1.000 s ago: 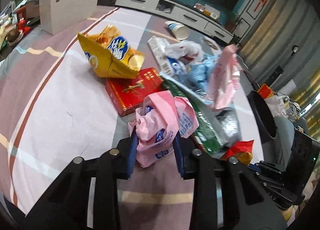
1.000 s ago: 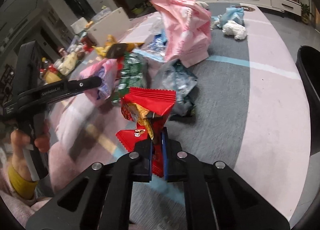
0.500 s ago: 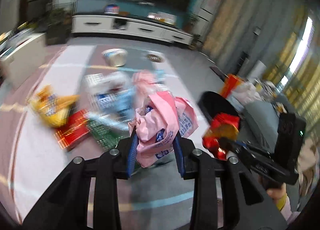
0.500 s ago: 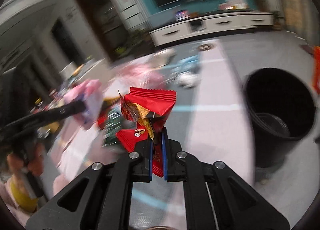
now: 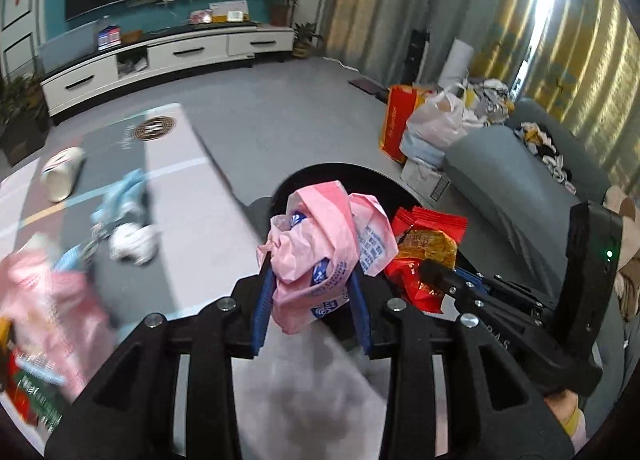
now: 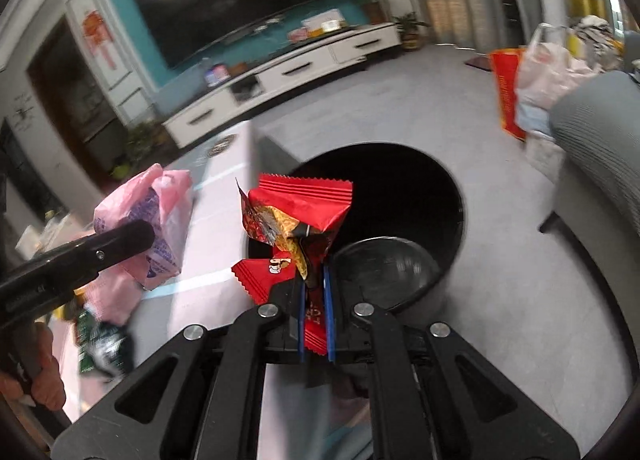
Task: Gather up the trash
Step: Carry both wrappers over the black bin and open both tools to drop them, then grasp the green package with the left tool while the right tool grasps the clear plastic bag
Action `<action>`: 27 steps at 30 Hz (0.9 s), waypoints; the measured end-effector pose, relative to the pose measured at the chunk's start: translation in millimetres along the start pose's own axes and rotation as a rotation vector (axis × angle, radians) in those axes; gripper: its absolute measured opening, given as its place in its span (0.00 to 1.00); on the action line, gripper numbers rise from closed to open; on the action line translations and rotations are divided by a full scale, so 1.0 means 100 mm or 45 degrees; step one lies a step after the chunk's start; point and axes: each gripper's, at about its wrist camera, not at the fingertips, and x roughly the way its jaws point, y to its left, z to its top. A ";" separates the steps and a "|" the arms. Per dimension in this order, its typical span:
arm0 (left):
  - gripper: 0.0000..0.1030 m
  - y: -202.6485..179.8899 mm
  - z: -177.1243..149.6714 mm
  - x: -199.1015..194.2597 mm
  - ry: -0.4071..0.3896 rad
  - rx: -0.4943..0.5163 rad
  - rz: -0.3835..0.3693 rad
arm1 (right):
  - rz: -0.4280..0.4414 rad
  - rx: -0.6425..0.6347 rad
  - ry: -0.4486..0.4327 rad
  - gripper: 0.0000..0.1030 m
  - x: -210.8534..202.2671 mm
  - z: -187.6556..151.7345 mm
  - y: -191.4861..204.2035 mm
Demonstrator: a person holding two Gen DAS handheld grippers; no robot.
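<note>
My left gripper (image 5: 310,280) carries a crumpled pink plastic bag (image 5: 320,236) with blue print. Its jaws are opening, and the blue pads still touch the bag's sides. My right gripper (image 6: 314,280) is shut on red snack wrappers (image 6: 300,204). Both hang by the table's edge above a round black bin (image 6: 456,196) on the floor. In the left wrist view the right gripper (image 5: 430,270) and its red wrappers (image 5: 428,236) sit just right of the pink bag, in front of the bin's rim (image 5: 384,178). The right wrist view shows the left gripper (image 6: 140,234) with the pink bag (image 6: 160,204) at the left.
On the table (image 5: 224,220) lie a paper cup (image 5: 62,176), crumpled blue and white wrappers (image 5: 128,220) and a pink packet (image 5: 52,320). A grey sofa (image 5: 520,180) and full bags (image 5: 432,128) stand right of the bin. A white TV cabinet (image 5: 160,60) lines the far wall.
Both grippers swung right, away from the trash pile on the table, to above the black bin. Each still carries its load. The views have rolled.
</note>
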 end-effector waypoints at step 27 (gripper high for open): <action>0.89 -0.32 0.11 0.38 -0.033 0.108 0.194 | -0.050 0.114 -0.029 0.43 -0.01 0.07 -0.42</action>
